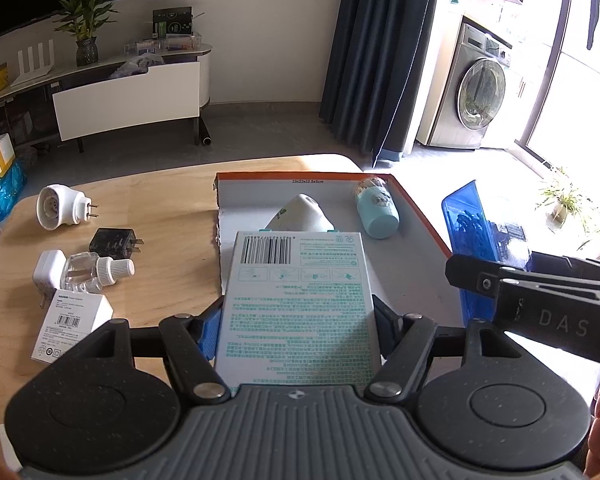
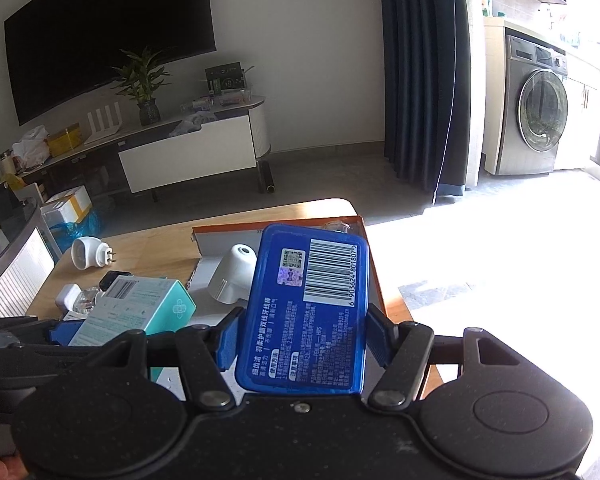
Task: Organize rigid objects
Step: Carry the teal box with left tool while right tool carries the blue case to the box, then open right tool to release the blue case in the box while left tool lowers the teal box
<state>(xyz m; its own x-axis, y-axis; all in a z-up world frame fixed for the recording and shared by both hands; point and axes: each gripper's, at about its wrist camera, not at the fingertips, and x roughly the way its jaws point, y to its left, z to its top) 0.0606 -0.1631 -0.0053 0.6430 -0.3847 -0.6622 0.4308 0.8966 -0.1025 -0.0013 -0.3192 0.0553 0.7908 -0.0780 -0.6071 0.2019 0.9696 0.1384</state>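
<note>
My left gripper [image 1: 296,332] is shut on a white and teal carton [image 1: 296,304], held above the near end of an orange-rimmed grey tray [image 1: 424,256]. In the tray lie a white cone-shaped device [image 1: 304,216] and a light blue cylinder [image 1: 378,210]. My right gripper [image 2: 302,340] is shut on a flat blue plastic case [image 2: 308,308], held over the tray's right side [image 2: 374,276]. The blue case [image 1: 476,248] also shows in the left wrist view, and the carton [image 2: 136,308] in the right wrist view.
On the wooden table [image 1: 160,200] left of the tray lie a white round plug-in device [image 1: 62,206], a black charger [image 1: 114,242], a white adapter [image 1: 48,272], a clear refill bottle [image 1: 96,272] and a small white box [image 1: 72,326]. The table ends just beyond the tray.
</note>
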